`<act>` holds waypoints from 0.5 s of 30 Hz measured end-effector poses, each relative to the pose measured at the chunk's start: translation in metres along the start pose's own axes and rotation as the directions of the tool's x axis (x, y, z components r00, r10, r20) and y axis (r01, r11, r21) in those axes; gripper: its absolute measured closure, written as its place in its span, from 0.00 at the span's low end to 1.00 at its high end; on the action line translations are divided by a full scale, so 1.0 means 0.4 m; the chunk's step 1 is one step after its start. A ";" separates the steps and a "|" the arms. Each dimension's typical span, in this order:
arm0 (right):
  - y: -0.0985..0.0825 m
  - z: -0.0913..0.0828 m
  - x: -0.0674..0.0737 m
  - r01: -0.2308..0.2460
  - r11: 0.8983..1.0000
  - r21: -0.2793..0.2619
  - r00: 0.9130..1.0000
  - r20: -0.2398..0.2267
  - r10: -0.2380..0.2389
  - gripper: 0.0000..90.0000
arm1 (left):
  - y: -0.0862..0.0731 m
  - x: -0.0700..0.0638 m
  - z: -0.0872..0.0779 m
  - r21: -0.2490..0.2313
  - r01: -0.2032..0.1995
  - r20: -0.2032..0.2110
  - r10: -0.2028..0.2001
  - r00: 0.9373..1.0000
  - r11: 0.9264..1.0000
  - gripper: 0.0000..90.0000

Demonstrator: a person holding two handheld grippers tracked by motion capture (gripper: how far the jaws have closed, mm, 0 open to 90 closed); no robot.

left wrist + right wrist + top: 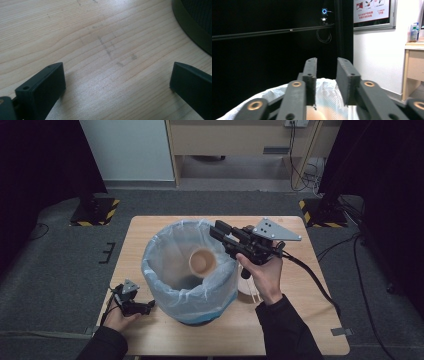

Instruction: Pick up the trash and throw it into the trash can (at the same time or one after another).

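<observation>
The brown paper cup (202, 262) is inside the round bin lined with a clear plastic bag (165, 285) on the wooden tabletop (295, 320), apart from both grippers; its open mouth faces up toward the camera, so its long axis seems steeply tilted. It looks light, thin and easy to crush, so I would take it gently at the rim. The right gripper (216, 229) is over the bin rim with jaws a little apart and empty, and the left gripper (150, 306) rests wide open beside the bin.

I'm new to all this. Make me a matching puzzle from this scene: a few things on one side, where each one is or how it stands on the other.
Things:
1. brown paper cup
2. left gripper
3. right gripper
4. black mesh bin with clear plastic liner

Places or states:
A. above the bin's rim, jaws parted, nothing between them
B. stands mid-table
C. low on the table by the bin's base, jaws wide
D. inside the bin

Pairs: 1-D, 2-C, 3-A, 4-B
</observation>
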State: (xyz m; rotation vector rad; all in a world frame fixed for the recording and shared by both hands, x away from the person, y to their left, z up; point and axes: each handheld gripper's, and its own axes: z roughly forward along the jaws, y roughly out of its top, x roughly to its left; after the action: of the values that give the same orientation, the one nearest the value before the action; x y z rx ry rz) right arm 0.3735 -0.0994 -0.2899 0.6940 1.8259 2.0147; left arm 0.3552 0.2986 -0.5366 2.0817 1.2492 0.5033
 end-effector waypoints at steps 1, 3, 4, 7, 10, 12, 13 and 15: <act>0.002 -0.002 -0.001 0.001 1.000 0.001 1.000 0.003 -0.001 0.73 | 0.000 0.000 0.000 0.000 0.000 0.000 0.000 1.000 1.000 0.00; 0.012 -0.012 -0.005 0.006 1.000 -0.011 1.000 0.014 -0.006 0.68 | 0.000 0.000 0.000 0.000 0.000 0.000 0.000 1.000 1.000 0.00; 0.019 -0.018 -0.009 0.010 1.000 -0.022 1.000 0.024 -0.009 0.64 | 0.000 0.000 0.000 0.000 -0.001 0.001 0.001 1.000 1.000 0.00; 0.043 -0.040 -0.023 0.018 0.999 -0.043 0.998 0.066 -0.016 0.50 | 0.000 0.000 0.000 0.000 -0.001 0.001 0.001 1.000 1.000 0.00; 0.068 -0.066 -0.040 0.045 0.998 -0.053 0.992 0.121 -0.038 0.46 | 0.000 0.000 0.000 0.000 -0.003 0.001 0.003 1.000 1.000 0.00; 0.079 -0.080 -0.048 0.052 0.998 -0.047 0.987 0.153 -0.045 0.41 | 0.000 0.000 0.000 0.000 -0.003 0.001 0.003 1.000 1.000 0.00; 0.079 -0.080 -0.048 0.052 0.998 -0.047 0.987 0.153 -0.045 0.41 | 0.000 0.000 0.000 0.000 -0.003 0.001 0.003 1.000 1.000 0.00; 0.089 -0.098 -0.057 0.065 0.997 -0.038 0.978 0.200 -0.057 0.37 | 0.000 0.000 0.000 0.000 -0.003 0.001 0.003 1.000 1.000 0.00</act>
State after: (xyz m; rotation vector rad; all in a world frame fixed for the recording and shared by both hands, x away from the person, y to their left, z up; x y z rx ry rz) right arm 0.3732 -0.1486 -0.2599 0.7857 1.6629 1.8682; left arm 0.3553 0.2987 -0.5365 2.0837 1.2461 0.5033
